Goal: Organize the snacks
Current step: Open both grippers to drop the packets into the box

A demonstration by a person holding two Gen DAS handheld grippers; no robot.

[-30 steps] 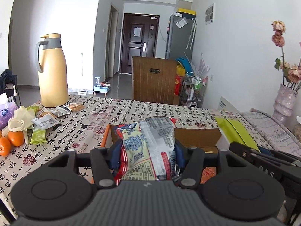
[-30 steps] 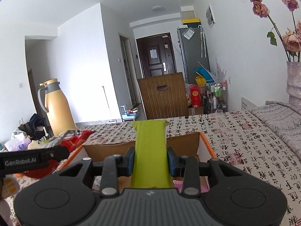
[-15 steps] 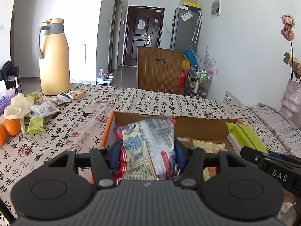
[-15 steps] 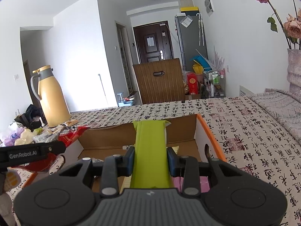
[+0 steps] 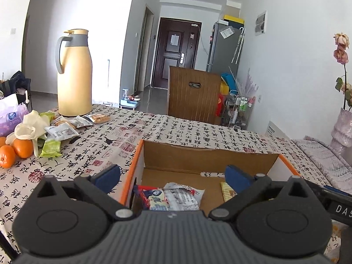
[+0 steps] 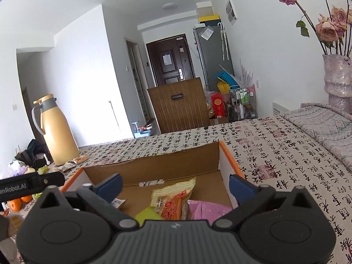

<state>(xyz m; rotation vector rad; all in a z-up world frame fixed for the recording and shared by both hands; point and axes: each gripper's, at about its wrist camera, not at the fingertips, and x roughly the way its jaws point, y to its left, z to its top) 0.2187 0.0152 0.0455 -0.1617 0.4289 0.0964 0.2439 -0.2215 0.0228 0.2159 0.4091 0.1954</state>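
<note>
Both the left gripper (image 5: 173, 179) and right gripper (image 6: 175, 186) have just spread wide, fingers gripping nothing, above the cardboard box (image 5: 204, 158) on the bench (image 5: 176, 129). A printed snack packet (image 5: 171, 199) and green packet (image 6: 147, 214) lie inside the box. A yellow jug (image 5: 73, 74) stands at the bench's far edge before a dark door (image 5: 176, 52).

Light: bright daylight, even, soft shadows
Glare: white wall (image 6: 92, 83) washed out (beside the flask (image 6: 57, 132))
Edges: fisheye bend, dark corners
Focus: sharp, no blur
</note>
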